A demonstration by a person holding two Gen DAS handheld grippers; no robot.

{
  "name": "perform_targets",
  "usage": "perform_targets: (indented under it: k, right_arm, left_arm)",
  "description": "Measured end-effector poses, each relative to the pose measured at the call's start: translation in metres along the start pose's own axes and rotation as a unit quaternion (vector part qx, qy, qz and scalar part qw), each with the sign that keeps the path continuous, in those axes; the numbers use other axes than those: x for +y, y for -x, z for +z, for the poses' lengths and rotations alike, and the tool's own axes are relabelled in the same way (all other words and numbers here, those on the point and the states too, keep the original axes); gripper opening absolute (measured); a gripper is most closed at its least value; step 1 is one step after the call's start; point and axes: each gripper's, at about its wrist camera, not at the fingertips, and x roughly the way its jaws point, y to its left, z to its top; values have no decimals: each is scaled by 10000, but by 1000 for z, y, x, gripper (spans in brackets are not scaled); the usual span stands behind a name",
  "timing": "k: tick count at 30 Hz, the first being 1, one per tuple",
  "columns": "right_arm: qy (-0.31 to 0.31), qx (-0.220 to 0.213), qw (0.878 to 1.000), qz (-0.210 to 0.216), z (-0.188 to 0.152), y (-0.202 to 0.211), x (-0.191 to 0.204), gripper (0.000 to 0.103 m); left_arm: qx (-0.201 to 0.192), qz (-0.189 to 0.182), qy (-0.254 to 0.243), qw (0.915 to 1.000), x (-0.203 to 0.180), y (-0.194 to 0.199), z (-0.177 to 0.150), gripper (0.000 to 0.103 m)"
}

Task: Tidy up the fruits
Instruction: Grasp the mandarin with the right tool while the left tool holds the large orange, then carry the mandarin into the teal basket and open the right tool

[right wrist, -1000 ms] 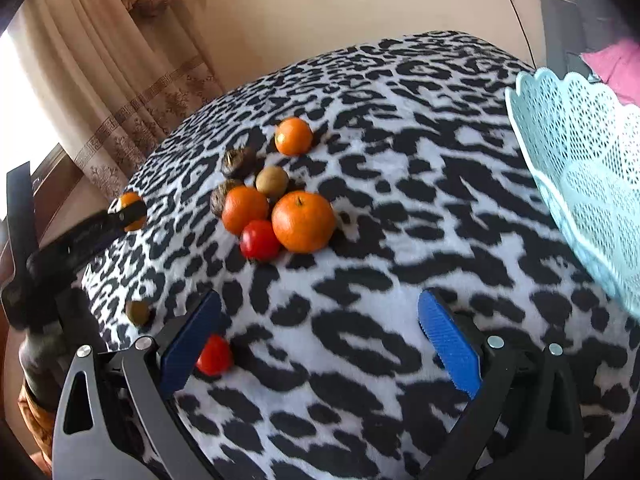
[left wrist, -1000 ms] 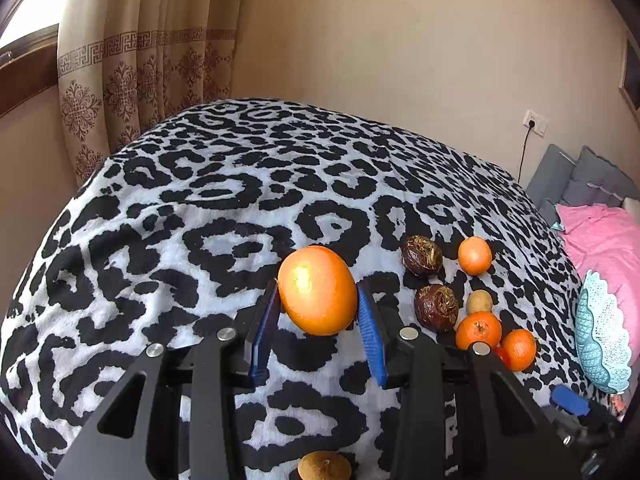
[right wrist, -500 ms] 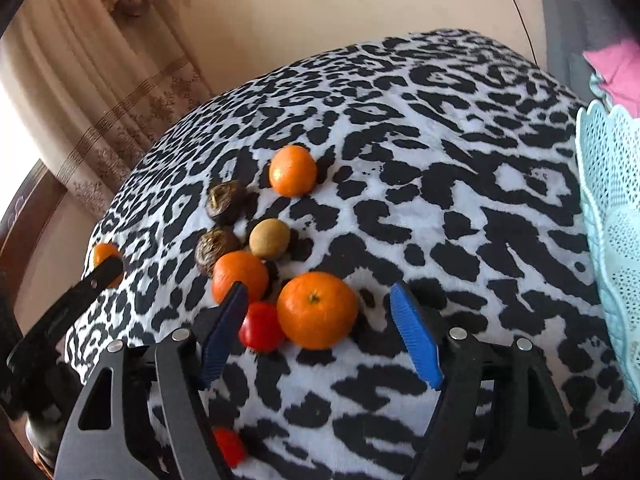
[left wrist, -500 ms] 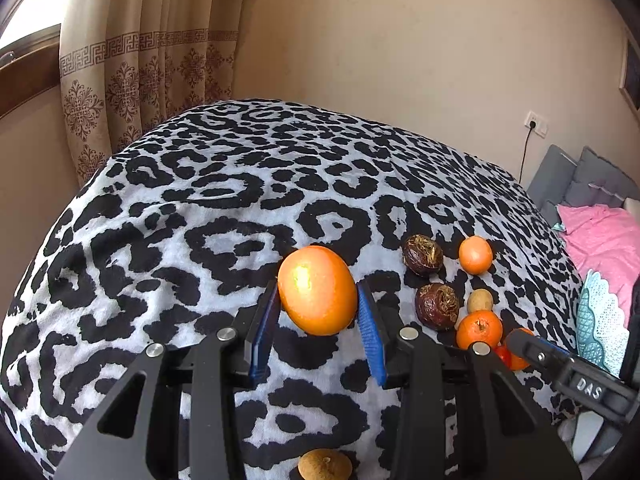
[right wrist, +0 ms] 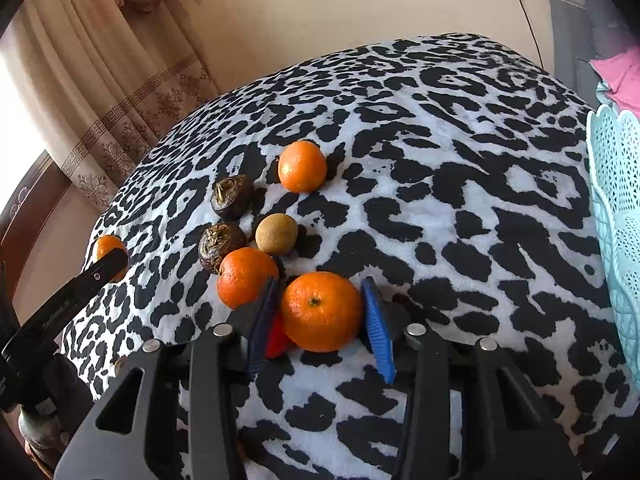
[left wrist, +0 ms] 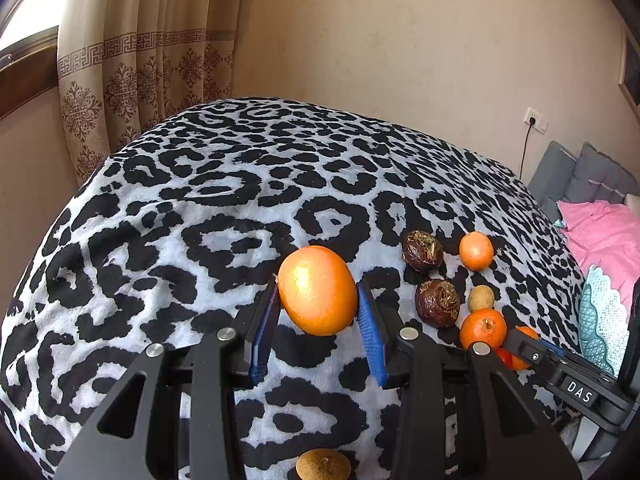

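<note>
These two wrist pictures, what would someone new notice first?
First, the black-and-white leopard-print cover filling both views. Then the left gripper, shut on a large orange held clear above it. The right gripper is closing on a mandarin at the near end of a fruit cluster, with a pale blue lace-pattern basket at the right edge.

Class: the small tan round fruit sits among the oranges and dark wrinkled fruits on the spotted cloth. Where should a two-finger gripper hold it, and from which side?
Probably across the tan fruit's widest middle, coming down from above. An orange and a dark fruit crowd its near-left side, so set the fingers across the freer gaps.
</note>
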Motion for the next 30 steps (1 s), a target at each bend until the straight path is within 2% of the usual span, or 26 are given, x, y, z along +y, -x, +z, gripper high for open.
perform_targets:
  k: [30]
  right_arm:
    - [4, -702, 9974, -162, -12, 68, -5, 42]
  left_arm:
    - [-204, 20, -357, 9992, -20, 10, -7, 39]
